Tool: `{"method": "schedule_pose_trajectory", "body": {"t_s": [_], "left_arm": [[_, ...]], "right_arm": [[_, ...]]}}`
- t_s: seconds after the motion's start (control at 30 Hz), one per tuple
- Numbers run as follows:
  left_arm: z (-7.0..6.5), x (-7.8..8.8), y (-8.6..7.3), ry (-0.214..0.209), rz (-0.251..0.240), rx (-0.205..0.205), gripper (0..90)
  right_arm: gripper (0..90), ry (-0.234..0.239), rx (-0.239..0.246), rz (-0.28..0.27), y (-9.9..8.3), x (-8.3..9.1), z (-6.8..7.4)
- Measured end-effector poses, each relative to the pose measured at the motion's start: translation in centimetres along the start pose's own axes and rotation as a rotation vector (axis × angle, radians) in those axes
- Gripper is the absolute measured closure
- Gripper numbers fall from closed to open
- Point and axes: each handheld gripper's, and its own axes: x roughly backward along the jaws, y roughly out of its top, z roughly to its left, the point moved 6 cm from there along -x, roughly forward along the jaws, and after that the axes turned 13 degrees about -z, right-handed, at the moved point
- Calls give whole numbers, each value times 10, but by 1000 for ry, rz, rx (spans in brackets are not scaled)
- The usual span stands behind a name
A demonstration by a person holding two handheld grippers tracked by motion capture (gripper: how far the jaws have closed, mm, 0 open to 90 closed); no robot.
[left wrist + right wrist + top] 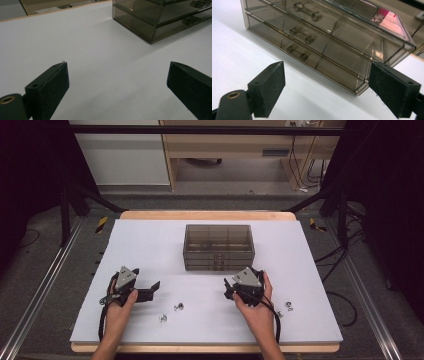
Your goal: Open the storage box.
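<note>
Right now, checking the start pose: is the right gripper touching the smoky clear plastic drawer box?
Apart. In the right gripper view, the open right gripper has white table between its jaws and the drawer box.

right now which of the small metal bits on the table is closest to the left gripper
The metal piece at the front left is closest to the left gripper; its neighbour lies farther right, and the pair sits beyond the right hand.

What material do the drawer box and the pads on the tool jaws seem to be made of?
Drawer box: probably smoky, glossy clear plastic, since its dividers and handles show through the walls. Pads: black, matte and grainy, so likely foam or rubber; the look leaves that open.
</note>
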Motion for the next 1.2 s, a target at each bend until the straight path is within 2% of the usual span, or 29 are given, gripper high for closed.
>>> {"method": "schedule_pose_trajectory", "body": {"t_s": [0.03,0.07,0.1,0.13,0.17,0.2,0.23,0.27,0.3,0.33,0.37,0.4,0.43,0.47,0.57,0.6,0.63,0.7,0.73,0.77,0.87,0.9,1.2], "left_arm": [[0,0,0,0,-1,7,38],[0,0,0,0,-1,7,38],[0,0,0,-2,-1,6,38],[1,0,0,-7,2,14,39],[1,0,0,-7,2,14,39],[1,0,0,-7,-2,20,39],[1,0,0,-8,-3,23,39],[1,0,0,-9,-3,24,39],[1,0,0,-8,-4,20,39],[1,0,0,-8,-4,20,39],[1,0,0,-9,0,10,39],[0,0,0,-10,3,9,40],[0,-1,0,-9,5,6,40],[0,-1,-1,-10,7,7,42],[0,-3,-1,-18,29,7,43],[0,-3,-1,-18,29,7,43],[0,-3,-2,-18,33,5,43],[-2,-4,-2,-18,45,-14,44],[-2,-4,-2,-18,45,-14,45],[-2,-4,-2,-17,46,-15,45],[-3,-5,-2,-16,51,-27,46],[-3,-5,-2,-16,52,-23,46],[-4,-5,-3,-22,54,-27,45]], "right_arm": [[141,0,22,6,1,0,2],[141,0,22,6,1,0,2],[137,0,48,14,2,0,5],[130,7,107,18,5,2,11],[130,7,107,18,5,2,11],[131,3,140,21,7,2,13],[150,-14,213,28,11,3,18],[150,-14,213,28,11,3,18],[169,-23,300,33,15,3,22],[169,-23,300,33,15,3,22],[220,-39,391,43,18,1,25],[262,-44,418,47,19,0,26],[262,-44,418,47,19,0,26],[331,-43,473,48,21,-2,27],[398,-64,580,69,23,-4,27],[398,-64,580,69,23,-4,27],[435,-76,669,73,24,-5,29],[463,-85,734,70,26,-6,30],[463,-85,734,70,26,-6,30],[476,-86,766,71,26,-8,31],[505,-81,821,74,26,-13,35],[533,-80,866,72,26,-17,37],[638,-74,946,67,30,-29,42]]}}
